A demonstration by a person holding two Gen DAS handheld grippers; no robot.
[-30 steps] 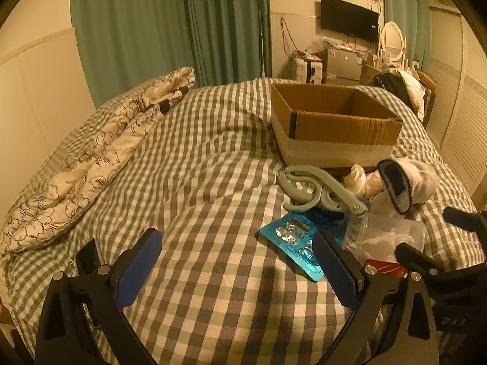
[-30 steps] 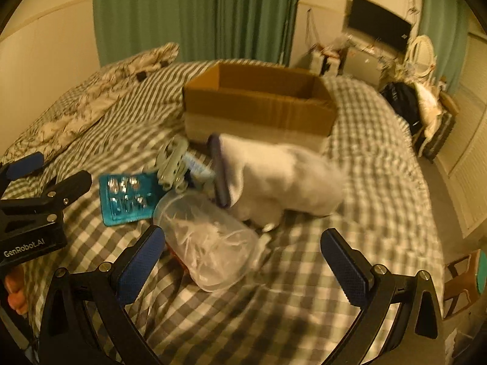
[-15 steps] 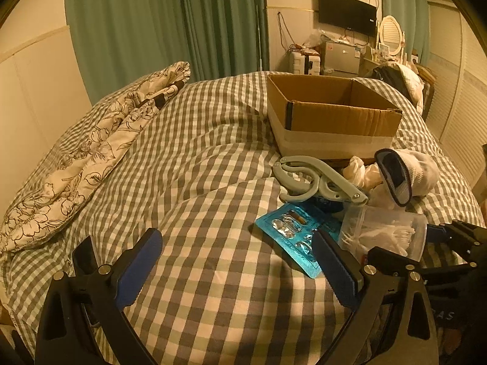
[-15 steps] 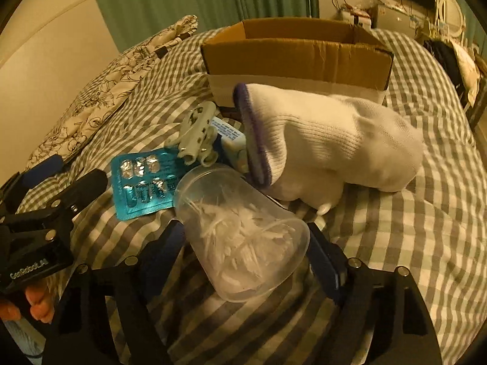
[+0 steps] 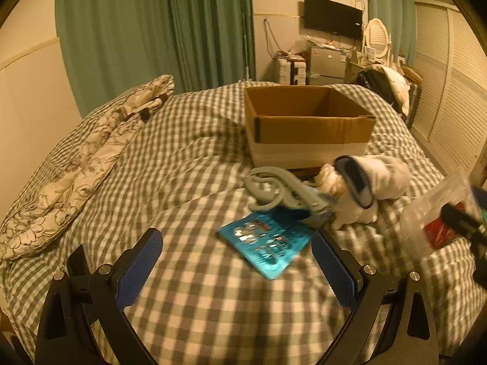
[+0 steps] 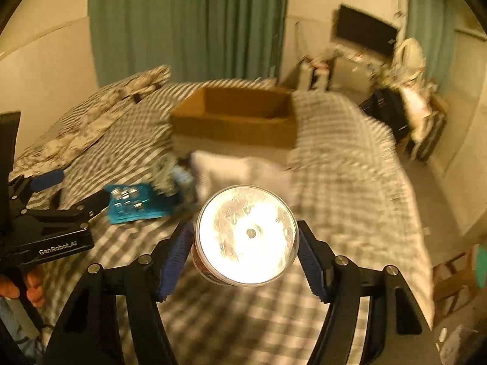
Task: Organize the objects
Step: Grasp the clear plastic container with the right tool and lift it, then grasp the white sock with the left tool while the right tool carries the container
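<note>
Between the blue pads of the right tool (image 6: 246, 254) a clear plastic container (image 6: 246, 237) is being held, clamped on both sides and lifted off the checked bed (image 6: 350, 182), with its round end turned toward the camera. The carrying step is judged to be in hand: the container is being brought toward the open cardboard box (image 5: 307, 121), which is standing farther up the bed and looks empty as far as can be seen. The left tool (image 5: 237, 261) is being kept wide apart and empty, low over the cover near the blue blister pack (image 5: 268, 243). Beside it, the grey clip (image 5: 283, 191) and the white sock (image 5: 377, 179) are waiting in front of the box. For the next move, the container is probably needing to be carried over the box rim and released inside.
</note>
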